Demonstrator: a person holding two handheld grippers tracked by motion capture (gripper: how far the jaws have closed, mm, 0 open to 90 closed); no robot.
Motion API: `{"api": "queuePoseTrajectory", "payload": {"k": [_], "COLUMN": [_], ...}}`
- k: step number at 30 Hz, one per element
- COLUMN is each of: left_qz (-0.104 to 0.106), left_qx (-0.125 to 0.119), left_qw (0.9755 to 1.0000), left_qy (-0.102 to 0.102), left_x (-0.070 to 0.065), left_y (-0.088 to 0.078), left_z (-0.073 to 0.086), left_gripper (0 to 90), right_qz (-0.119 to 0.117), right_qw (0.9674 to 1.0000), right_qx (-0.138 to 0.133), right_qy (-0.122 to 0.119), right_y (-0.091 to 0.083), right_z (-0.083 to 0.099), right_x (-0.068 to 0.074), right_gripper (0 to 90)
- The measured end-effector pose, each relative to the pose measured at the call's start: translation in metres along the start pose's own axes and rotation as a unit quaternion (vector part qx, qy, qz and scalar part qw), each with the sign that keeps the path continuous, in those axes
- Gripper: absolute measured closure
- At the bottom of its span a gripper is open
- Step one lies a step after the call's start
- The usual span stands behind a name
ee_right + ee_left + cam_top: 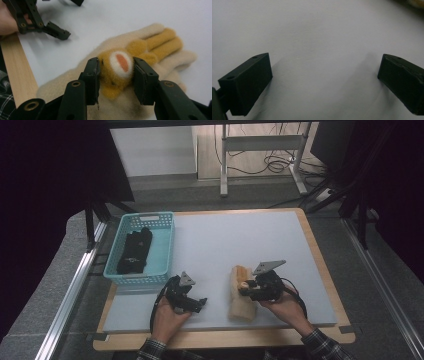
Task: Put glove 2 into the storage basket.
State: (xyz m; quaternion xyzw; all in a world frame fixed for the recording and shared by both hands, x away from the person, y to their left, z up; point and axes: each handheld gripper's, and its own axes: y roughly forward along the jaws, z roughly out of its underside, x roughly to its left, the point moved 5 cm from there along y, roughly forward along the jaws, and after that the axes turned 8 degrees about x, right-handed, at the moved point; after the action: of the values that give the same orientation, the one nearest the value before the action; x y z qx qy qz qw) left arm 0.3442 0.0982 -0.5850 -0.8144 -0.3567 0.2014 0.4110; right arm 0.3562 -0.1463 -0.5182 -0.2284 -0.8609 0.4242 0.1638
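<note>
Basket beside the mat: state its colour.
Light blue basket, clearest in the high view.

Cream glove (140, 82) with orange-yellow fingers and an orange-centred white patch; turquoise basket (165, 251); black tools; plaid sleeves (320, 346).

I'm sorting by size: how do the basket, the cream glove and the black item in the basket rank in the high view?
1. Basket, clearly largest.
2. Cream glove and black item: about alike, so no firm ranking.
</note>
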Motion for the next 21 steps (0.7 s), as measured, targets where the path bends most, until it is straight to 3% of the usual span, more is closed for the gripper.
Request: {"api": "queuePoseTrajectory", "payload": {"k": [4,7,12,15,17,21], "left_qz": [0.000,0.000,0.000,0.000,0.000,0.000], "left_qx": [-0.001,-0.001,-0.001,-0.001,-0.001,-0.001], "left_qw": [1.0000,1.0000,1.0000,1.0000,1.0000,1.0000], "left_qy": [-0.001,-0.001,-0.001,-0.001,-0.001,-0.001], "left_x": [0.000,0.000,0.000,0.000,0.000,0.000], "left_y": [0.000,0.000,0.000,0.000,0.000,0.000], "left_z": [0.000,0.000,0.000,0.000,0.000,0.000], "left_gripper": [0.0,0.0,0.0,0.0,0.0,0.0], "right_qz": [-0.003,-0.003,0.002,0.017,0.041,0.064], "right_qw": [1.0000,0.9999,0.9995,0.9991,0.9982,0.9961], "right_qx": [0.003,-0.004,-0.031,-0.038,-0.043,-0.052], "right_qy": [0.008,0.009,0.006,0.008,0.012,0.030], "right_y": [0.008,0.011,-0.003,-0.014,-0.020,-0.030], "right_z": [0.005,0.005,0.001,0.003,0.005,0.011], "right_x": [0.005,0.006,-0.001,-0.008,-0.015,-0.032], "right_gripper": [55.4,48.2,41.3,42.1,45.2,57.9]}}
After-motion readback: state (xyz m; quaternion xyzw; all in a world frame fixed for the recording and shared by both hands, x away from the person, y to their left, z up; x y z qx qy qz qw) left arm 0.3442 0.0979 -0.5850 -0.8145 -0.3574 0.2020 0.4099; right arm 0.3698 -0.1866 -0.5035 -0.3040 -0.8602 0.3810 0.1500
